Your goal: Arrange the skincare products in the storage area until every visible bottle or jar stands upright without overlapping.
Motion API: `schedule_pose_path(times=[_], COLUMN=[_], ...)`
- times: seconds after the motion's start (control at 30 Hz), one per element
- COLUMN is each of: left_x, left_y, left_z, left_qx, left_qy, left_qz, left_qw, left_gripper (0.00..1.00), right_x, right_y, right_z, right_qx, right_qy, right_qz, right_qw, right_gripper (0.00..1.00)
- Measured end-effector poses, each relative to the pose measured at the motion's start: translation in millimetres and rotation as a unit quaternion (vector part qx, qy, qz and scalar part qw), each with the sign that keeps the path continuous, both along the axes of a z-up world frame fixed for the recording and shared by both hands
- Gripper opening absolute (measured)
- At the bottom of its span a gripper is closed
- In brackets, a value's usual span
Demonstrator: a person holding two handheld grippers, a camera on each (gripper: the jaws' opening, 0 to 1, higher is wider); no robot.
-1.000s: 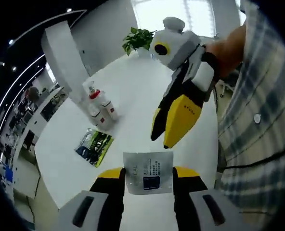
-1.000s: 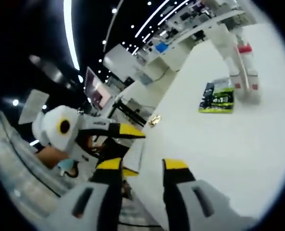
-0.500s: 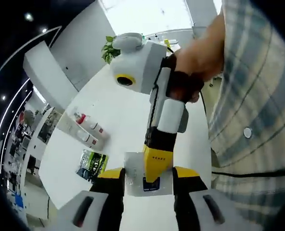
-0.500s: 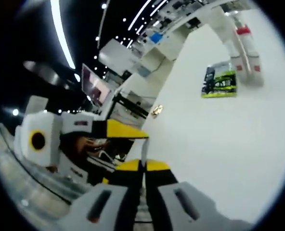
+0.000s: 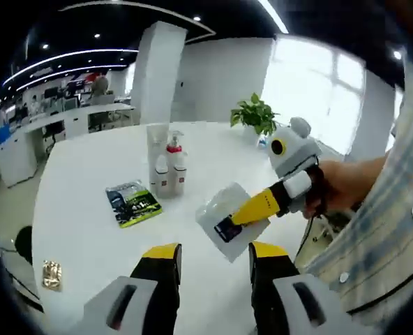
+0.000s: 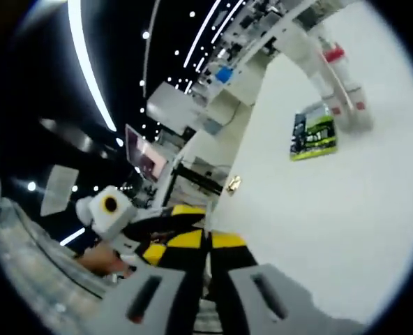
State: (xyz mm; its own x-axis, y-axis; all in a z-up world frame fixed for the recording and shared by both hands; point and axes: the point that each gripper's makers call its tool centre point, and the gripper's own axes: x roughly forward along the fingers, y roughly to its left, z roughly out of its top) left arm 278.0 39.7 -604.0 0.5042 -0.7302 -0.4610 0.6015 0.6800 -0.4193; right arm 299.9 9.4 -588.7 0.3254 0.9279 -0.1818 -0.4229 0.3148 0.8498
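Standing on a white table (image 5: 88, 230) in a bright office, bottles (image 5: 168, 167) flank a green packet (image 5: 133, 202). Left gripper (image 5: 210, 255) gapes empty; right gripper (image 5: 245, 213) pinches a sachet (image 5: 220, 220).

Left gripper view looks from above the near edge of the round white table (image 5: 88, 237), level, facing the far windows. Right gripper view is rolled, low at the rim. Both share the green-black flat packet (image 5: 132, 204) (image 6: 314, 136) and the white pump bottles (image 5: 170, 167) (image 6: 339, 84).
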Motion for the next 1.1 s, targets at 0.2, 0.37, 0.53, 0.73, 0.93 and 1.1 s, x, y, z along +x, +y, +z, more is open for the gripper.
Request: schedule_pose_path(times=[0.2,0.37,0.53,0.73,0.93,1.1], left_x=[-0.8,2.1,4.1,5.3,8.2,10.2], left_y=[-12,-14,-13,-11,-11,-12], left_z=[14.7,22.9,24.9,29.1,29.8,30.7], left_qx=[-0.161,-0.212,-0.238,-0.271,-0.287,-0.290], left_qy=[0.082,0.101,0.116,0.135,0.149,0.157], left_qz=[0.039,0.054,0.056,0.055,0.055,0.056], left_qw=[0.9828,0.9705,0.9627,0.9515,0.9448,0.9423], left_gripper=[0.28,0.22,0.13,0.02,0.01,0.01], right_x=[2,1,0,5,11,14], right_y=[7,12,16,16,13,10], right_z=[19.9,26.4,25.3,23.0,22.4,21.8], right_qx=[0.053,0.076,0.075,0.066,0.056,0.052], right_qy=[-0.008,-0.008,-0.009,-0.017,-0.025,-0.027], right_qz=[-0.001,0.000,0.005,0.001,-0.006,-0.007], right_qw=[0.9986,0.9970,0.9972,0.9977,0.9981,0.9982], right_gripper=[0.01,0.01,0.01,0.04,0.06,0.06])
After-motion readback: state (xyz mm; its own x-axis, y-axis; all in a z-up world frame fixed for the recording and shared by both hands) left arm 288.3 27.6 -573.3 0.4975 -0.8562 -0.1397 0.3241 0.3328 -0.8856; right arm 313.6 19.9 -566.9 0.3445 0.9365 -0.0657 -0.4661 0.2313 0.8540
